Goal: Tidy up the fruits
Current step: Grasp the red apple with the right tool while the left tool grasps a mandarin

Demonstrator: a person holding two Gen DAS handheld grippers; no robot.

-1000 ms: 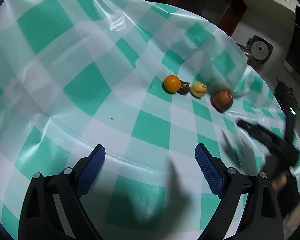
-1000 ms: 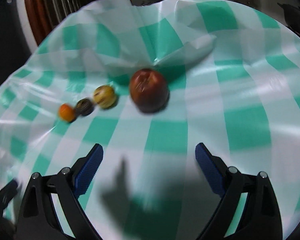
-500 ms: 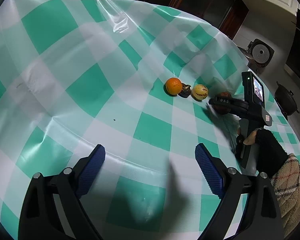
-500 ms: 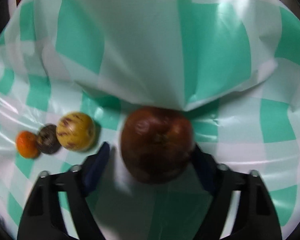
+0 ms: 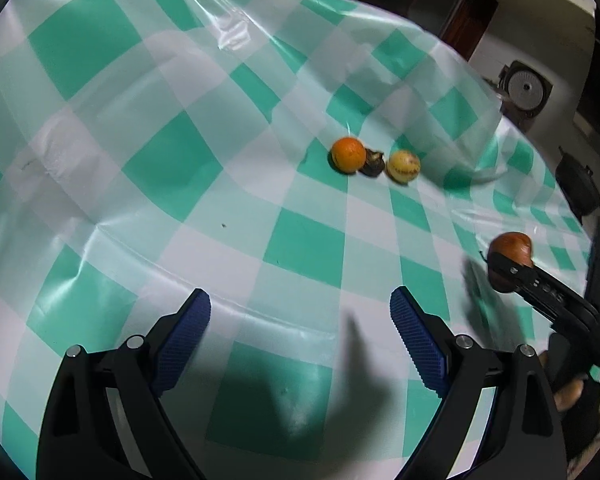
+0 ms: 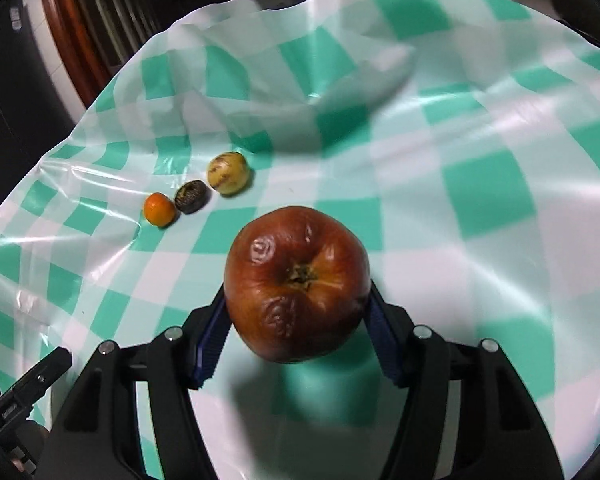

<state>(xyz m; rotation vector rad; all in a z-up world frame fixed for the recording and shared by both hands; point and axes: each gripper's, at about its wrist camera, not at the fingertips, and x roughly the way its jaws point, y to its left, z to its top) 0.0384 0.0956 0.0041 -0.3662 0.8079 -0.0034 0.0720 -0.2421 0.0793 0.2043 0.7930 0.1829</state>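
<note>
My right gripper (image 6: 298,312) is shut on a wrinkled red-brown apple (image 6: 297,283) and holds it above the green-and-white checked tablecloth (image 6: 480,208). The apple (image 5: 511,256) and right gripper (image 5: 504,266) also show at the right of the left wrist view. An orange (image 5: 348,154), a small dark fruit (image 5: 373,164) and a yellow speckled fruit (image 5: 403,166) lie in a row on the cloth; they also show in the right wrist view: orange (image 6: 160,209), dark fruit (image 6: 191,196), yellow fruit (image 6: 228,173). My left gripper (image 5: 300,320) is open and empty over the near cloth.
The plastic cloth is wrinkled, with a raised fold (image 6: 380,76) behind the fruit row. Beyond the table's far edge stand dark wooden furniture (image 6: 72,24) and a round appliance (image 5: 526,88). A black pot (image 5: 582,192) sits off the right edge.
My right gripper closed on the apple, lifted it off the cloth and drew it back away from the fruit row. The left gripper stayed open and nearly still.
</note>
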